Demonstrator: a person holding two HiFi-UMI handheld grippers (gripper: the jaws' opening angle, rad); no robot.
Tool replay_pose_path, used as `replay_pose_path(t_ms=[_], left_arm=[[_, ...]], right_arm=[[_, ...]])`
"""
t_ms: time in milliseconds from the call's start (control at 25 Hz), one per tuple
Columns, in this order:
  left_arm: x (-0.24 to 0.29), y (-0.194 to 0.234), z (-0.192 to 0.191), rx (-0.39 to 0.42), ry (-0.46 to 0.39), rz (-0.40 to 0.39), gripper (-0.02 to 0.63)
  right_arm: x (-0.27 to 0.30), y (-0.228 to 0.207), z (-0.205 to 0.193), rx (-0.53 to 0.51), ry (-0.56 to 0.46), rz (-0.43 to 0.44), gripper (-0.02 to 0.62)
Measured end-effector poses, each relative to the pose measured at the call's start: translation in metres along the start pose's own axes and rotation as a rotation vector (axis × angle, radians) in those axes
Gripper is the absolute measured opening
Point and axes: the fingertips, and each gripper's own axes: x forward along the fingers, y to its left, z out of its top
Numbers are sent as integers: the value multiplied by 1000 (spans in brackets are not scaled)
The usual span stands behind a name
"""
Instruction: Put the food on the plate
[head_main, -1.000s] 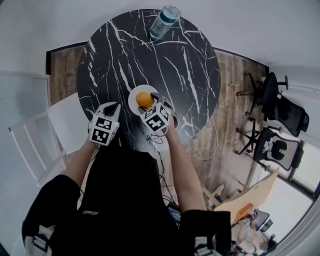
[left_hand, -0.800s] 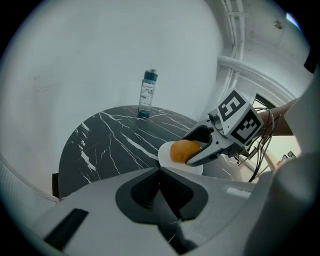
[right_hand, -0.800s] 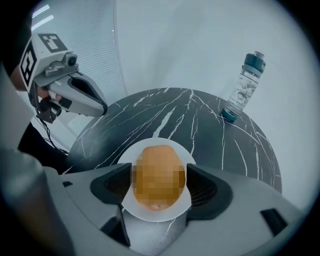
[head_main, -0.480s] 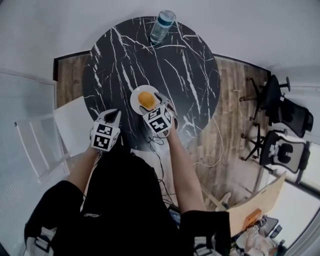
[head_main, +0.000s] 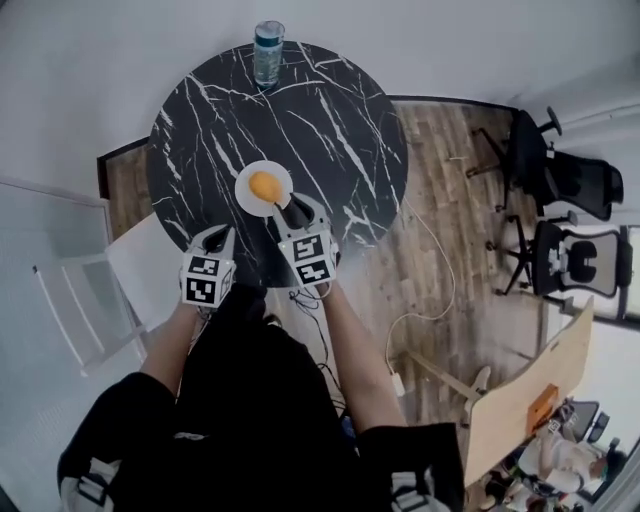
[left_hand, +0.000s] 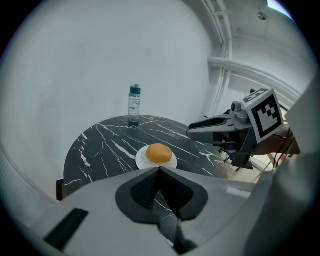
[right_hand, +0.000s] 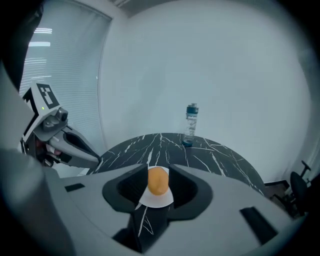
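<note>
An orange round bun (head_main: 264, 186) lies on a small white plate (head_main: 245, 197) near the front edge of the round black marble table (head_main: 330, 130). My right gripper (head_main: 293, 209) hovers just behind the plate, lifted off it. Its jaws have just been closing and stand apart with nothing between them; the bun (right_hand: 158, 181) and plate (right_hand: 159, 199) show through the gap, farther off. My left gripper (head_main: 222, 233) hangs over the table's near left edge, apart from the plate, its pads (left_hand: 150, 182) meeting with nothing held. The left gripper view shows the bun (left_hand: 159, 153) ahead.
A water bottle (head_main: 267, 45) stands at the table's far edge. A white chair (head_main: 90, 300) is at the left, office chairs (head_main: 560, 260) are at the right and a wooden tabletop (head_main: 520, 400) at the lower right. A cable (head_main: 420, 300) trails over the wooden floor.
My right gripper has drawn back from the bun and risen, leaving the bun on the plate, and its jaws are narrower. The left gripper has drifted back a little.
</note>
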Motion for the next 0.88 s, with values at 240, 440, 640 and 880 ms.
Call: replay_pose_path(t_ms=[240,440,640,880], left_arm=[[-30,-26,23,6,-111,21,0],[-63,-44,39,20,-205,35,0],[-111,-62,62,42,-311,62,0],[-184,-90,90,85,-464,87,0]], right_arm=[[-48,15,9,116,-111,-20,-3],[-94,21,29,152,-217,-100,-3],[-149,25,58,158,-330,-167,-3],[-231,31,111,88,-493,-227,-3]])
